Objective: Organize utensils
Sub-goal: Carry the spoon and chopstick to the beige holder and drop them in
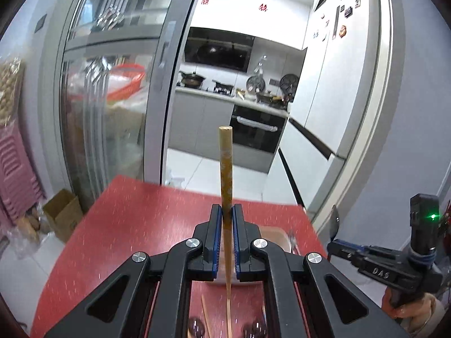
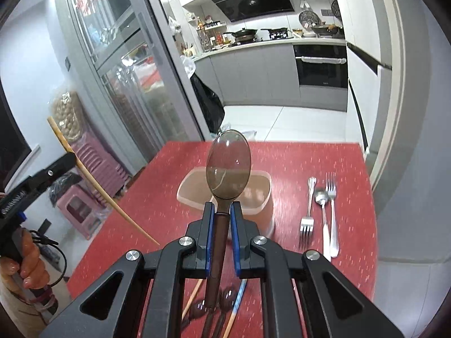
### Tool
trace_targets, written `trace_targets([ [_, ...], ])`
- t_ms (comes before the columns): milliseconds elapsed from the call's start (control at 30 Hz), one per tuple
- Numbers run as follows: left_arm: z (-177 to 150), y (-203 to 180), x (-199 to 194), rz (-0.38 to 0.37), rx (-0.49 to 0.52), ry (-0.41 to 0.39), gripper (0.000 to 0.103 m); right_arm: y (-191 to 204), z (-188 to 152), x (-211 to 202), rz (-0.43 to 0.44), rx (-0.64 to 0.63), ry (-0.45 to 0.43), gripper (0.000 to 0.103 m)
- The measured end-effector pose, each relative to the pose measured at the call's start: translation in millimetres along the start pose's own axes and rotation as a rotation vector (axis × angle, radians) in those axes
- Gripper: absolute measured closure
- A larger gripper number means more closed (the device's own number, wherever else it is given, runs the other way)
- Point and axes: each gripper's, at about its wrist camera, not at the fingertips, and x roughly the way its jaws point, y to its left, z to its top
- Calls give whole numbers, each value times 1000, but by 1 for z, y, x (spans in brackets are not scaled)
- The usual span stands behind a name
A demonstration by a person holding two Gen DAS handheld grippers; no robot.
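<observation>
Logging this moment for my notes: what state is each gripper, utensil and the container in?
Left gripper: shut on chopstick, held upright.
Right gripper: shut on brown spoon, bowl up.
Plastic container: open, no lid.
Two forks, metal spoon: lying flat on the red table.

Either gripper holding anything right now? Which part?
Left gripper is shut on a chopstick, gripped about mid-length, thick end up. Right gripper is shut on a brown spoon, gripped on the handle just below the bowl.
</observation>
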Motion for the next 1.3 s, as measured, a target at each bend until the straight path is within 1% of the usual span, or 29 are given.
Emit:
trace_targets([
  [133, 26, -8, 19, -5, 13, -23, 72, -3, 28, 12, -23, 1, -34, 91],
  [200, 38, -11, 33, 4, 25, -42, 72, -5, 40, 20, -34, 2, -47, 91],
  [300, 46, -13, 50, 10, 28, -51, 72, -6, 54, 34, -51, -5, -66, 91],
  [433, 48, -14, 80, 11, 21, -39, 72, -10, 65, 61, -69, -12, -92, 91],
  [600, 33, -17, 113, 25, 46, -24, 72, -13, 60, 99, -86, -20, -112, 91],
  [800, 3, -17, 148, 34, 49, 32, 72, -17, 42, 129, -108, -43, -141, 91],
  [967, -18, -14, 162, 50, 69, 72, 72, -22, 30, 137, -110, -67, -141, 91],
  [1100, -33, -13, 168, 72, 93, 103, 72, -24, 22, 138, -106, -75, -115, 91],
  [1167, -39, -12, 168, 86, 99, 105, 72, -25, 17, 139, -104, -72, -99, 90],
  [1300, -49, -12, 171, 95, 117, 135, 72, -28, 10, 140, -97, -60, -72, 90],
])
